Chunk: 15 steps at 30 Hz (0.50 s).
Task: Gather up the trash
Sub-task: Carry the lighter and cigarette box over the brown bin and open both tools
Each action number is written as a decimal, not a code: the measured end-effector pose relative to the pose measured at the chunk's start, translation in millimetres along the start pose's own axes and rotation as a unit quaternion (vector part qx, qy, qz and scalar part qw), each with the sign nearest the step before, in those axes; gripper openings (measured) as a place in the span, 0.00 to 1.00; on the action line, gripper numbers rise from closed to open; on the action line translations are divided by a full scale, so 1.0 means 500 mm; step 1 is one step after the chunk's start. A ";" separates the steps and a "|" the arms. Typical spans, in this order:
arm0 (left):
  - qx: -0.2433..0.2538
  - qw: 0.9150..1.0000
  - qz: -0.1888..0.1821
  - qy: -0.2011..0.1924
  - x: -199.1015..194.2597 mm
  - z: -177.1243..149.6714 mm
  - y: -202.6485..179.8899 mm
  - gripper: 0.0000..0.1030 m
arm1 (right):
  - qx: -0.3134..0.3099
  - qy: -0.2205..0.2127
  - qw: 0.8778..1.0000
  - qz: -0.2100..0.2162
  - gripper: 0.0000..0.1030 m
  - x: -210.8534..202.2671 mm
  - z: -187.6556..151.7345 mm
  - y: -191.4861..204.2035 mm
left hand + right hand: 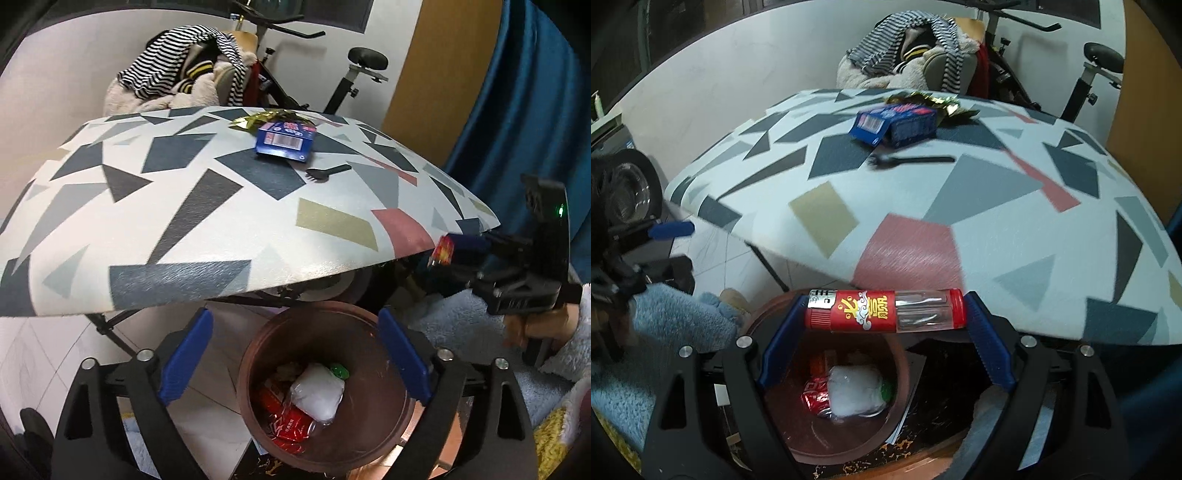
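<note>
Patterned geometric tabletop, near edge. My right gripper clamps a red-labelled clear plastic tube crosswise above the round brown bin. My left gripper hangs wide open, empty. Advise releasing only once centred over the bin's mouth.

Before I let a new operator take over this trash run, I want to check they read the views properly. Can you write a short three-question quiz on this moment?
1. True or false: the right gripper holds a red tube crosswise over the brown bin.
2. Which is still on the patterned table? A) blue box B) white bag C) glass jar
3. Fill in: the left gripper is ____ and holds nothing.

Key: 1 true; 2 A; 3 open.
</note>
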<state>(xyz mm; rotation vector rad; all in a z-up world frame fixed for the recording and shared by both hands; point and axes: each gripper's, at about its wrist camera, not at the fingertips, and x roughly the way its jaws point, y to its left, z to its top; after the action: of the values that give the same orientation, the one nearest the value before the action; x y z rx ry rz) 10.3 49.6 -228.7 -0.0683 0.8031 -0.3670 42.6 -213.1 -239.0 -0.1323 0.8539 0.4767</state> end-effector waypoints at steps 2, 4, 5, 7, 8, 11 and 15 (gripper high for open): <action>-0.002 1.000 0.005 -0.004 -0.010 -0.007 0.002 0.91 | -0.008 0.003 1.000 0.007 0.81 0.009 -0.012 0.014; -0.004 1.000 0.012 -0.008 -0.014 -0.011 0.003 0.93 | -0.016 0.006 1.000 0.014 0.81 0.021 -0.026 0.032; -0.005 1.000 0.016 -0.010 -0.016 -0.012 0.003 0.93 | -0.016 0.007 1.000 0.023 0.81 0.027 -0.034 0.038; -0.005 1.000 0.023 -0.015 -0.018 -0.018 0.003 0.94 | -0.025 0.012 0.999 0.027 0.81 0.039 -0.048 0.052; -0.007 1.000 0.024 -0.017 -0.019 -0.021 0.005 0.94 | -0.032 0.016 0.999 0.025 0.81 0.044 -0.053 0.059; -0.013 0.999 0.033 -0.017 -0.016 -0.032 0.007 0.94 | -0.059 0.041 0.997 0.025 0.81 0.073 -0.072 0.088; -0.008 0.999 0.046 -0.012 -0.008 -0.038 0.004 0.94 | -0.060 0.068 0.996 0.021 0.81 0.105 -0.088 0.092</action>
<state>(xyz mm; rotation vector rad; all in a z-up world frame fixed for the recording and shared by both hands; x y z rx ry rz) -5.1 54.4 -239.3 -0.0494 0.7823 -0.2723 20.5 -167.0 -303.6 -0.2598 0.9639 0.5621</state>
